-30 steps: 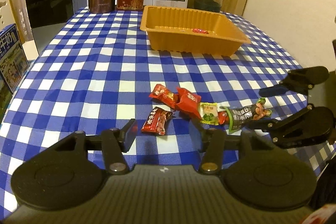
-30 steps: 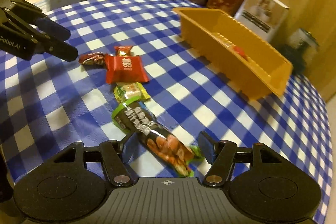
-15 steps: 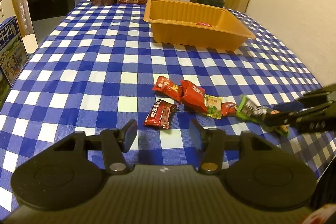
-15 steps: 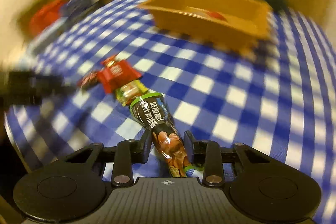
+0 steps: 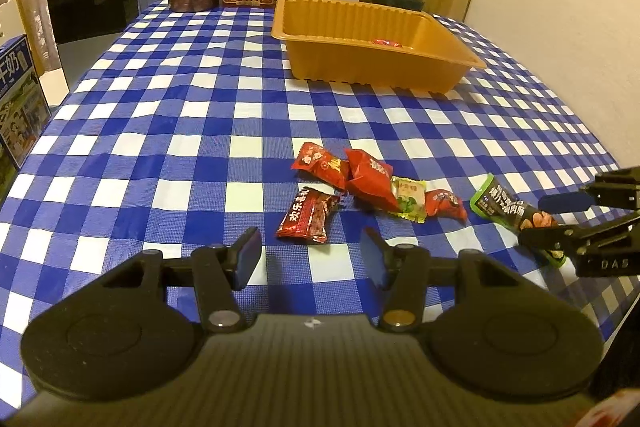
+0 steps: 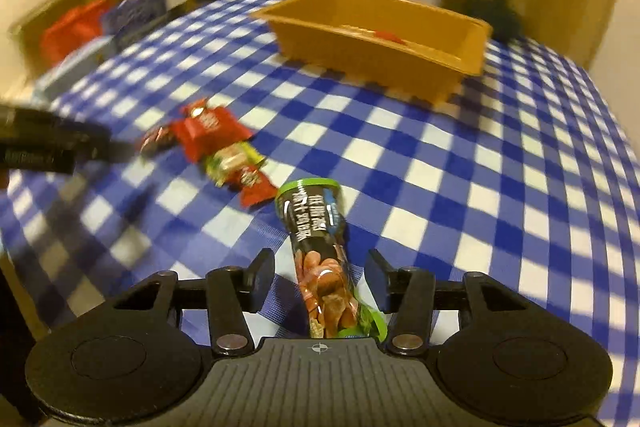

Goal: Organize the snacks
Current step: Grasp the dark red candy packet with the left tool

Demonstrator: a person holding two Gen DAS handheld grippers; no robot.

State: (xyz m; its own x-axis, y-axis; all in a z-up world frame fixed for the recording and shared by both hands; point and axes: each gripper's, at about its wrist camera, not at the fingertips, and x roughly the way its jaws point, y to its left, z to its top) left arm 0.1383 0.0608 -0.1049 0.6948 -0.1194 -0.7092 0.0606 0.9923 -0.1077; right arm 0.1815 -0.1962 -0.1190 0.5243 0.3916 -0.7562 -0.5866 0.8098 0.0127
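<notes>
Right gripper (image 6: 320,285): jaws opening, straddling nut packet (image 6: 320,247) without pressing it; packet on checked cloth (image 6: 460,187), near right.
Left gripper (image 5: 310,253): jaws apart, empty, near dark-red candy (image 5: 308,219).
Orange tray (image 5: 360,67): far, destination.

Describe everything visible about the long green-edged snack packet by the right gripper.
The snack packet is a long, narrow pouch of glossy film, dark with white lettering, green at both ends, and printed with reddish-brown nuts or meat pieces. It lies flat on the blue-and-white checked tablecloth, apart from the other snacks. Its near end sits between the fingers of the right gripper, whose jaws are opening; the pads show gaps on both sides and do not press it. It is sealed and looks full.
</notes>
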